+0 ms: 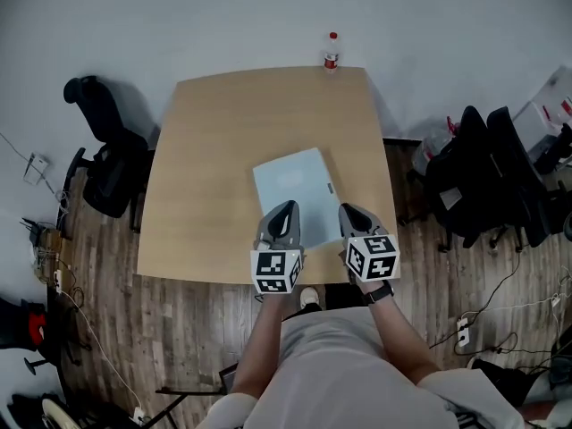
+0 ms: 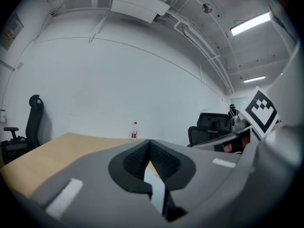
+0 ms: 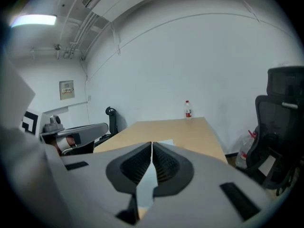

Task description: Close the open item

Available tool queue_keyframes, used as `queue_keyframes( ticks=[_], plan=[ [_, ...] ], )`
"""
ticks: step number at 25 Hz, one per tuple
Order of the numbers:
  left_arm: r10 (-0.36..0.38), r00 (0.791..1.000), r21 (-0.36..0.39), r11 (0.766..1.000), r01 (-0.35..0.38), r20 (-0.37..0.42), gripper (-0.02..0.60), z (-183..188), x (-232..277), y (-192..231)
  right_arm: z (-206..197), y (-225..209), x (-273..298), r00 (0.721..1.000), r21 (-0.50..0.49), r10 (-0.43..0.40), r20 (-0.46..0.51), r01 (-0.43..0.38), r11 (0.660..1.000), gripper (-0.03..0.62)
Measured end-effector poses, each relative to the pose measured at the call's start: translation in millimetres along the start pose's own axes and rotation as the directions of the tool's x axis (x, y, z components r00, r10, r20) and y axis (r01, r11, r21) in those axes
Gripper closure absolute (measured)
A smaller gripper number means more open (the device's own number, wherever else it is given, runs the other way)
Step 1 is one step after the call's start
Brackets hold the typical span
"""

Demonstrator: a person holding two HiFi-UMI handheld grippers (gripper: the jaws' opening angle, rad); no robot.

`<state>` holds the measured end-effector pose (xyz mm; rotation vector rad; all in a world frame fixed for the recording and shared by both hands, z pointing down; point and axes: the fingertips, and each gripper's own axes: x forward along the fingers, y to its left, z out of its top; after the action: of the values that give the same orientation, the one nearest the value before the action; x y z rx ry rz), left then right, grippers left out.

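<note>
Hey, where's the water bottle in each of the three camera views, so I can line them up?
Head view: bottle at top centre, on the far edge of the table.
Left gripper view: bottle small, just left of centre, mid height.
Right gripper view: bottle right of centre, mid height.
Shared landmark: the tan table it stands on.

Table layout — one flat item near the front

A flat item (image 1: 295, 189) is laid on the table (image 1: 214, 150), with a bottle (image 1: 332, 52) stood behind it at the far edge. The left hand-held gripper (image 1: 286, 207) and right hand-held gripper (image 1: 348, 210) are held side by side over its near end — an office chair (image 1: 105, 159) is placed left of the table, further chairs (image 1: 487, 181) right.
</note>
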<state>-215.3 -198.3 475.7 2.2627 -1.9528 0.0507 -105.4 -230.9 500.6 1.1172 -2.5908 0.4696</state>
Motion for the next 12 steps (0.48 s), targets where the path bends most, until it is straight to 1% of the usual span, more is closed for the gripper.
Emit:
queue_keyframes(
  ticks=[4, 9, 12],
  plan=[
    [-0.034, 0.999, 0.007, 0.999, 0.034, -0.039, 0.578, -10.6, 24.5, 5.7, -24.8, -20.1, 18.6, 0.998, 0.064, -0.026, -0.064, 0.030, 0.997, 0.580],
    [-0.078, 0.992, -0.002, 0.997, 0.079, -0.094, 0.578, -29.4, 50.1, 1.1, -42.0, -32.1, 34.5, 0.996, 0.107, 0.008, -0.084, 0.001, 0.994, 0.579],
    [-0.089, 0.988, -0.022, 0.996, 0.086, -0.123, 0.578, -41.7, 65.6, 3.6, -54.1, -36.9, 47.0, 0.991, 0.110, 0.010, -0.131, 0.004, 0.994, 0.579]
  ],
)
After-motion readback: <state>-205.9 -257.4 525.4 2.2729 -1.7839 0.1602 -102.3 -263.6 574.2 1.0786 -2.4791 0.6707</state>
